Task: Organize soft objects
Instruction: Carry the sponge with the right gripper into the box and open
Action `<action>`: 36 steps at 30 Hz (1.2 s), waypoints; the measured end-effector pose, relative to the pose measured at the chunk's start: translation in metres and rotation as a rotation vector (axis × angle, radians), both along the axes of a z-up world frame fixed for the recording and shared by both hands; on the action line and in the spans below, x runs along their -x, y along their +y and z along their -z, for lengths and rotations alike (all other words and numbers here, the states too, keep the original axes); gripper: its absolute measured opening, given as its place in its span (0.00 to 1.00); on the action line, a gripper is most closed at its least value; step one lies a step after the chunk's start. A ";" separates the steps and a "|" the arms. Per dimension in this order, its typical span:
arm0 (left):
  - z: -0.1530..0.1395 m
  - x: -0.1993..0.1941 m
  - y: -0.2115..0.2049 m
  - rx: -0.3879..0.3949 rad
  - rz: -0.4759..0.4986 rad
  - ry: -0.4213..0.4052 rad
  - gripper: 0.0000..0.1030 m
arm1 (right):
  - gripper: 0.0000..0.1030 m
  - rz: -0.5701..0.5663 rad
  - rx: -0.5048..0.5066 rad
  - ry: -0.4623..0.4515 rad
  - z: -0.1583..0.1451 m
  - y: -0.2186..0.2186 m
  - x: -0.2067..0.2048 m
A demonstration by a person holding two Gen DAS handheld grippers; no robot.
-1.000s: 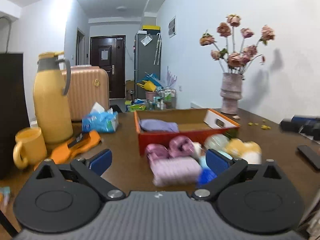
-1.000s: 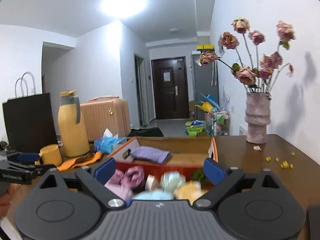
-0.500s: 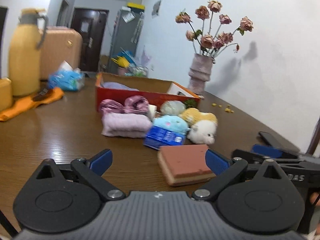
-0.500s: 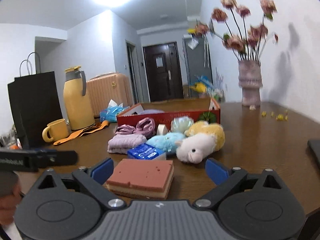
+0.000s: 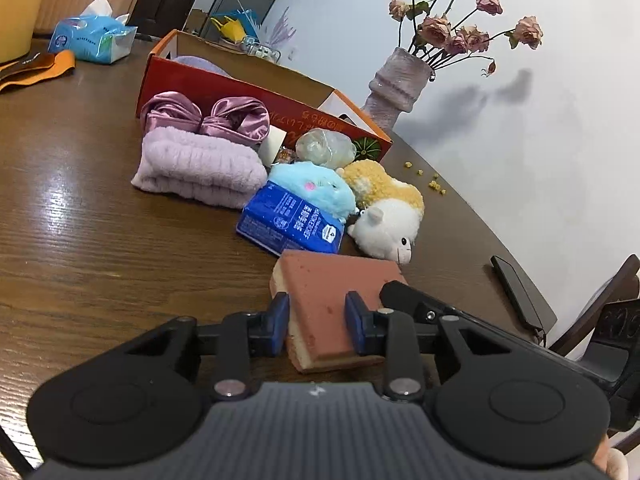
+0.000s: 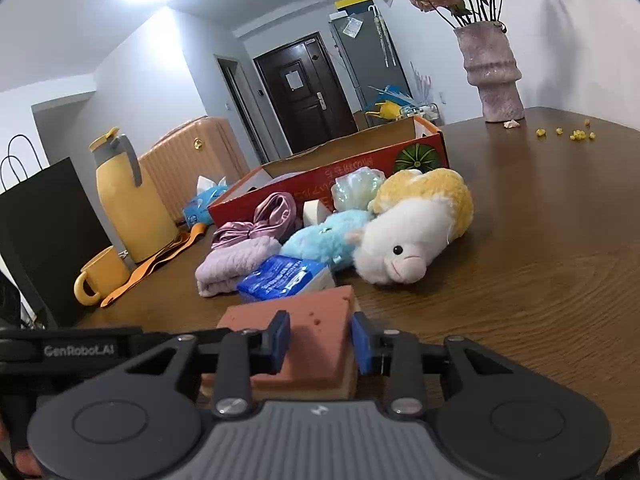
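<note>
A pink-topped sponge block (image 5: pixel 332 284) lies on the brown table nearest me. My left gripper (image 5: pixel 317 322) has its jaws closing, with both blue pads against the sponge's sides. In the right wrist view the same sponge (image 6: pixel 316 320) sits between the pads of my right gripper (image 6: pixel 320 338), which is also closing on it from the other end. Behind the sponge lie a blue tissue pack (image 5: pixel 288 224), a folded lilac towel (image 5: pixel 200 168), a satin bow band (image 5: pixel 208 118), a light blue plush (image 5: pixel 316 184) and a white-and-yellow sheep plush (image 6: pixel 404 236). A red cardboard box (image 5: pixel 240 88) stands open behind them.
A pink vase of dried roses (image 5: pixel 394 88) stands at the table's far edge by the wall. A dark phone (image 5: pixel 520 292) lies to the right. On the left are a yellow jug (image 6: pixel 124 200), a yellow mug (image 6: pixel 100 276), a black paper bag (image 6: pixel 40 220) and a blue tissue pack (image 5: pixel 92 40).
Both grippers came down toward the table and tilted. Their jaws went from wide apart to closed around the pink sponge, one from each end.
</note>
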State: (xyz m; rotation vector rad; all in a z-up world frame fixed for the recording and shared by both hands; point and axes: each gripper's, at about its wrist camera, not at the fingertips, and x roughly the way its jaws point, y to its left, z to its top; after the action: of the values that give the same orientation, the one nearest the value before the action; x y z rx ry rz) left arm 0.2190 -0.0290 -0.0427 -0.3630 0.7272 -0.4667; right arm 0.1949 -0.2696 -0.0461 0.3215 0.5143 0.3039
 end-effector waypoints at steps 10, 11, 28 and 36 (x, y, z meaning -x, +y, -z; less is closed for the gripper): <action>-0.005 0.017 0.001 -0.006 0.007 0.002 0.28 | 0.28 -0.023 0.009 -0.016 0.000 0.000 0.018; -0.007 0.017 0.001 -0.010 0.008 0.005 0.28 | 0.27 -0.023 0.010 -0.018 0.000 0.001 0.018; -0.123 -0.266 -0.053 -0.092 0.084 -0.124 0.27 | 0.27 -0.013 0.128 -0.107 -0.138 -0.029 -0.226; -0.053 -0.416 -0.100 -0.236 0.086 0.015 0.26 | 0.27 0.077 0.235 0.199 -0.075 -0.028 -0.429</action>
State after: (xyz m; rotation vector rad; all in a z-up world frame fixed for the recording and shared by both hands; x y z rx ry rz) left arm 0.6350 -0.1288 0.0099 -0.1142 0.8056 -0.4543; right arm 0.6235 -0.2979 0.0290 0.1427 0.7252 0.1347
